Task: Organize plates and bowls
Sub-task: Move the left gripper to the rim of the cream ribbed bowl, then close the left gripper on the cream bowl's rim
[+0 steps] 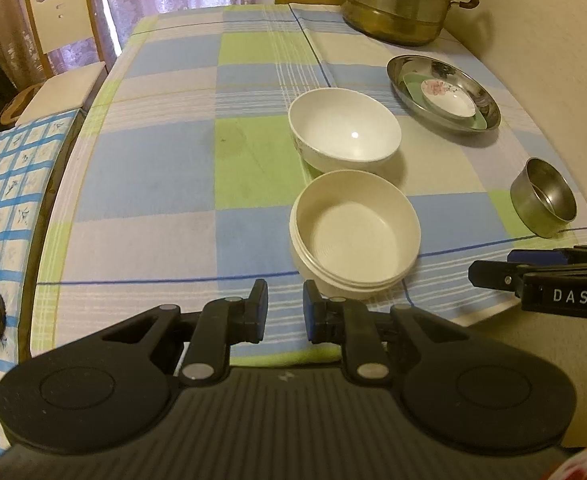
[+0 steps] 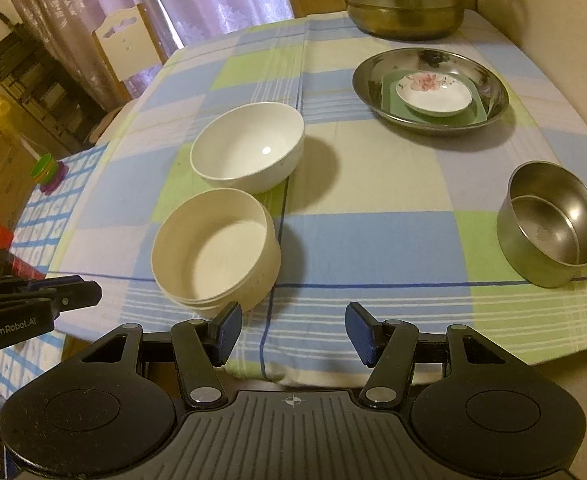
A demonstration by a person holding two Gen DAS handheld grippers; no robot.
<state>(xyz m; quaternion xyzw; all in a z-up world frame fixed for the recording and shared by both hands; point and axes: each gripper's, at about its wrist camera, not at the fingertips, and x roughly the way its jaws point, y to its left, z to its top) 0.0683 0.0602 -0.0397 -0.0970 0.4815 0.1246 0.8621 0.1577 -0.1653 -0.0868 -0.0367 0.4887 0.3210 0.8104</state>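
Bowls sit on the checked tablecloth (image 2: 373, 240): a cream bowl (image 2: 213, 248) near the front edge and a white bowl (image 2: 249, 148) just behind it, close together. To the right stands a steel bowl (image 2: 553, 228), well apart from both. Farther back, a steel plate (image 2: 431, 90) holds a green plate (image 2: 389, 108) with a floral saucer (image 2: 433, 94) on top. A steamer pot (image 2: 405, 4) stands at the back. The left gripper (image 1: 285, 312) hovers before the cream bowl, jaws slightly parted and empty. The right gripper (image 2: 293, 332) hangs over the front edge, jaws spread wide, empty.
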